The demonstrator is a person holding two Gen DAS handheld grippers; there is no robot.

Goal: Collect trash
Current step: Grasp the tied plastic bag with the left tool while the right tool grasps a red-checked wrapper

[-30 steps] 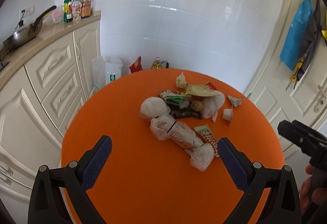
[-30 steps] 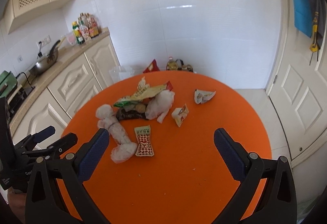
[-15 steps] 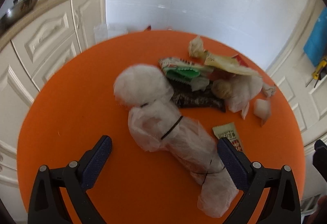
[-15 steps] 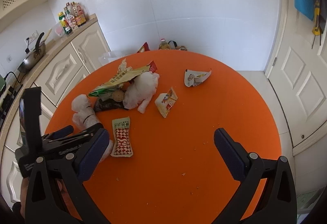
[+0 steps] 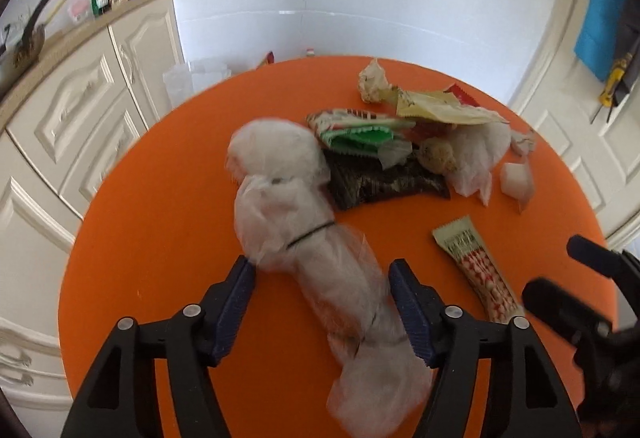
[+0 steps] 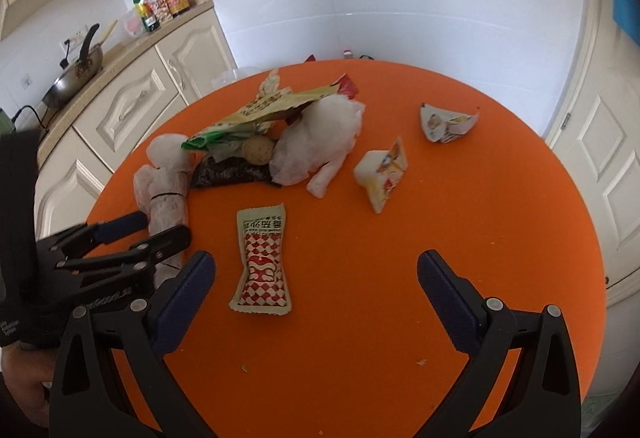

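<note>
Nothing looked collected yet: all the trash lay on the orange table (image 6: 440,318), and no bin showed, so nearly the whole job seemed left.

The left gripper (image 5: 320,274) straddled the long white tied bundle (image 5: 320,238), its jaws closing on it. Its blue pads seemed just short of pressing the wrapping, though blur made contact hard to judge. In the right wrist view that bundle (image 6: 164,190) lay at about nine o'clock from the table's middle.

The right gripper (image 6: 316,270) hung spread wide, jaws beginning to close, over the red-checked sauce packet (image 6: 262,264), which lay flat between its fingers and untouched.

At about eleven o'clock from the packet sat the main heap: a yellow wrapper (image 6: 272,104), a green wrapper (image 6: 200,142), a dark wrapper (image 6: 232,174) and a crumpled white bag (image 6: 320,142). A small carton (image 6: 382,174) lay at one o'clock and a crumpled paper (image 6: 448,122) further out, also at one o'clock. Crumbs dotted the tabletop.

The room was a white-tiled kitchen, with cream cabinets (image 6: 132,106) at ten o'clock, bottles (image 6: 160,6) and a pan (image 6: 76,74) on the counter, and a white door (image 6: 612,174) at three o'clock.
</note>
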